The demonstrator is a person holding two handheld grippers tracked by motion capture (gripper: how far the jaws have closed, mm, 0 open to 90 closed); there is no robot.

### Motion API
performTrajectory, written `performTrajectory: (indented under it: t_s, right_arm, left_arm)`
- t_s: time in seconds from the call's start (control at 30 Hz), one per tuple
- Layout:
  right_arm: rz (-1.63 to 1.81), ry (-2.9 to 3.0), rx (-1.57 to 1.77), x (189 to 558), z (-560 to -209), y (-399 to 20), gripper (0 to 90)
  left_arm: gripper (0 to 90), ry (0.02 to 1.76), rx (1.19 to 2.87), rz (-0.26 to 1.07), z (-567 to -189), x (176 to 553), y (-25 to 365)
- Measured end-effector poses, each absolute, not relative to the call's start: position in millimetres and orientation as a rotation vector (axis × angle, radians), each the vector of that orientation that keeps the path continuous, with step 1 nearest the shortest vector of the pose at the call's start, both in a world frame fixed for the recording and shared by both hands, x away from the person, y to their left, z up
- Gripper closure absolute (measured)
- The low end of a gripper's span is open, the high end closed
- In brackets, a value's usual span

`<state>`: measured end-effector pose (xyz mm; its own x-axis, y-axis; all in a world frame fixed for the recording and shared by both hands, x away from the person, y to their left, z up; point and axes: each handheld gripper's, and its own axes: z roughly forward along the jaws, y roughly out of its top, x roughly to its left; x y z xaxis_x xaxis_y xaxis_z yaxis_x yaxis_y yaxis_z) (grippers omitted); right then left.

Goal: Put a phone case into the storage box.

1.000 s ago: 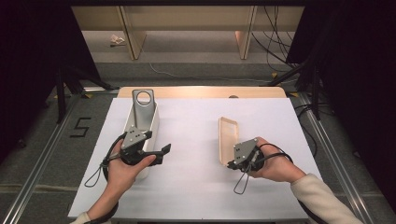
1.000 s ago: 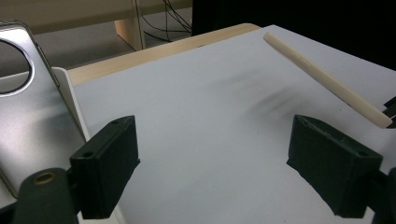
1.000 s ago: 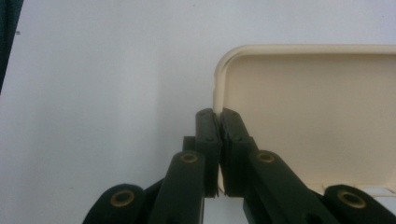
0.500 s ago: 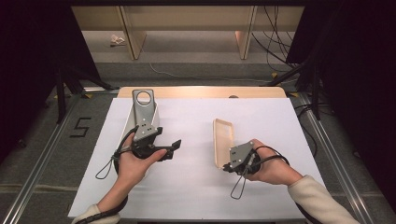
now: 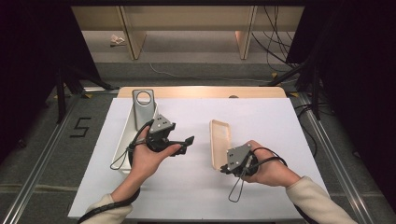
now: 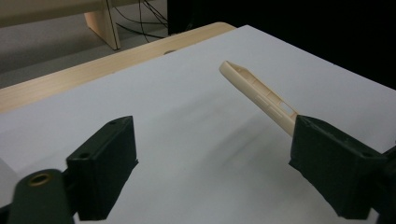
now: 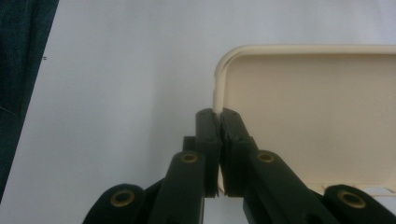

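Right tongs [image 7: 218, 116] clenched on tray [image 7: 317, 112] rim | left tongs [image 6: 212, 172] released, tray ahead | I'd approach level, then pinch the opposite rim squarely

Left gripper [image 5: 186, 143] wide open, right gripper [image 7: 218, 116] clamped tight.

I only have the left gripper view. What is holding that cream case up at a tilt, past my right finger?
Observer: The right gripper is. Its fingers are shut on the rim of the cream case, near one corner.
Operator: And what lies on the far side of my gripper, away from the case?
Observer: The high view shows a white tray just beyond the left gripper. A grey plate with a round hole rests on its far end.
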<state>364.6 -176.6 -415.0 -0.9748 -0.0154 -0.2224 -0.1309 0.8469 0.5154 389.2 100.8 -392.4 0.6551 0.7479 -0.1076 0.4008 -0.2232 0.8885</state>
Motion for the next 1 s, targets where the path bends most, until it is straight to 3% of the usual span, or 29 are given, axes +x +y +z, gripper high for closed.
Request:
performTrajectory:
  t_s: [0.23,0.53,0.77,1.0]
  right_arm:
    - [0.814,2.817,-0.122,363.9,-415.0,-174.4,88.0]
    - [0.81,2.816,-0.129,361.9,-415.6,-170.6,88.0]
    - [0.805,2.815,-0.138,361.1,-415.3,-169.4,88.0]
    - [0.799,2.815,-0.145,360.6,-416.1,-167.9,88.0]
  left_arm:
    - [7.6,0.912,1.87,0.412,-392.3,396.6,87.9]
    - [5.6,0.911,1.916,0.409,-388.7,407.8,66.9]
    - [7.0,0.931,1.924,0.39,-387.4,418.1,51.7]
    - [14.6,0.963,1.928,0.362,-385.6,429.0,40.4]
